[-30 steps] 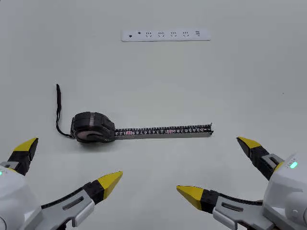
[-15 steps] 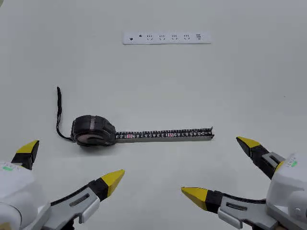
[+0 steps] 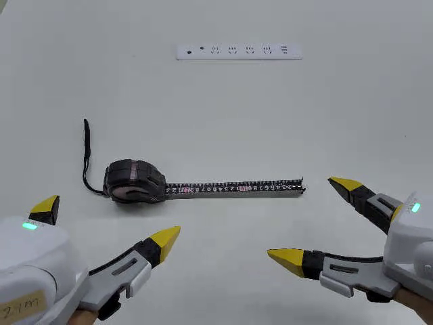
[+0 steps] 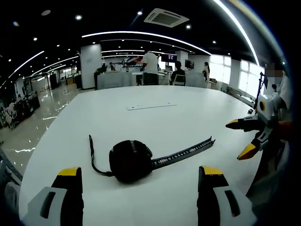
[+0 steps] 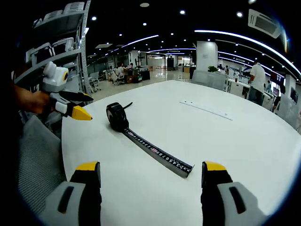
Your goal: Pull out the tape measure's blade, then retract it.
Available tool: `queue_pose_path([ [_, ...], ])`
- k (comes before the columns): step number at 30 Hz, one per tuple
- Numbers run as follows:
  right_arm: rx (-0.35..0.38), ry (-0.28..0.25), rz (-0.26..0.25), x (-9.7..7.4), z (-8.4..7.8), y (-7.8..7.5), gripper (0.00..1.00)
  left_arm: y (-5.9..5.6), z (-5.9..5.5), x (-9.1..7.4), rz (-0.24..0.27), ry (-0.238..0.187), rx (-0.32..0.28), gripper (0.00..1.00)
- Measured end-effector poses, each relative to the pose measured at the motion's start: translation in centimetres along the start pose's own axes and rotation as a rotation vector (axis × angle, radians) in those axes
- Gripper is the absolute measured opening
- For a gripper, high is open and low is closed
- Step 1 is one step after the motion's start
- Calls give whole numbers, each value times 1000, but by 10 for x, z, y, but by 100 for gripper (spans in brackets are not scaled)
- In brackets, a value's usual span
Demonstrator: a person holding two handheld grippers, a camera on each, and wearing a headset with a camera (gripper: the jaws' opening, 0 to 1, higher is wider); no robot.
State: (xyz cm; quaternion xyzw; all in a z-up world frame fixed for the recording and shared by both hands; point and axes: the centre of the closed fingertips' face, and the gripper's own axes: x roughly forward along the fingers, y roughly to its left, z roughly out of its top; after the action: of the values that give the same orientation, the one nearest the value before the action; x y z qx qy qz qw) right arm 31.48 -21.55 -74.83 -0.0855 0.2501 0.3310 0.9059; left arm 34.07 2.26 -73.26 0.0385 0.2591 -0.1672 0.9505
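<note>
Nearest the viewer, the left claw [image 3: 107, 220] hangs low over the white bench [image 3: 338, 108] at the lower left of the head view. Its yellow-tipped jaws stand wide apart and hold nothing. The right claw [image 3: 308, 219] sits opposite at the lower right, jaws likewise wide apart and empty. Neither claw touches the tape measure.

Beyond the claws, the tape measure [image 3: 134, 181] lies on its side on the bench, ahead of the left claw. Its case is dark and rounded. The blade [image 3: 237, 187] is drawn out and lies flat along the bench towards the right, numbered face up. The blade's free end rests near the farther jaw of the right claw, with bench showing between them. In the right gripper view the blade's end lies between that claw's two jaws and ahead of them. A black wrist strap [image 3: 86, 152] runs from the rear of the case and away from the viewer.

Farther off, well apart from the tape measure, a white power strip [image 3: 239, 51] lies flat on the bench.

Past the bench, the gripper views show an open hall with ceiling lights, shelving and several people standing.
</note>
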Motion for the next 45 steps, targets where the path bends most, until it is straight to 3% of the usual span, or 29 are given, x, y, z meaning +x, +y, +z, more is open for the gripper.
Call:
queue_pose_path([
  [3, -1, 2, 3, 0, 0, 0, 88, 0, 0, 0, 1, 0, -3, 100],
  [7, -36, 9, 67, 4, -7, -8, 85, 6, -3, 5, 45, 10, -41, 99],
  [17, -135, 32, 168, 10, -16, -17, 72, 6, -6, 19, 62, 12, -80, 99],
  [25, -183, 29, 216, 20, -17, -29, 63, 8, 0, 29, 81, 4, -82, 99],
  [32, -227, 37, 256, 30, -15, -37, 54, 12, -3, 37, 101, 11, -105, 97],
  [45, -320, 96, 340, 43, -26, -53, 42, 14, -5, 52, 132, 33, -148, 92],
])
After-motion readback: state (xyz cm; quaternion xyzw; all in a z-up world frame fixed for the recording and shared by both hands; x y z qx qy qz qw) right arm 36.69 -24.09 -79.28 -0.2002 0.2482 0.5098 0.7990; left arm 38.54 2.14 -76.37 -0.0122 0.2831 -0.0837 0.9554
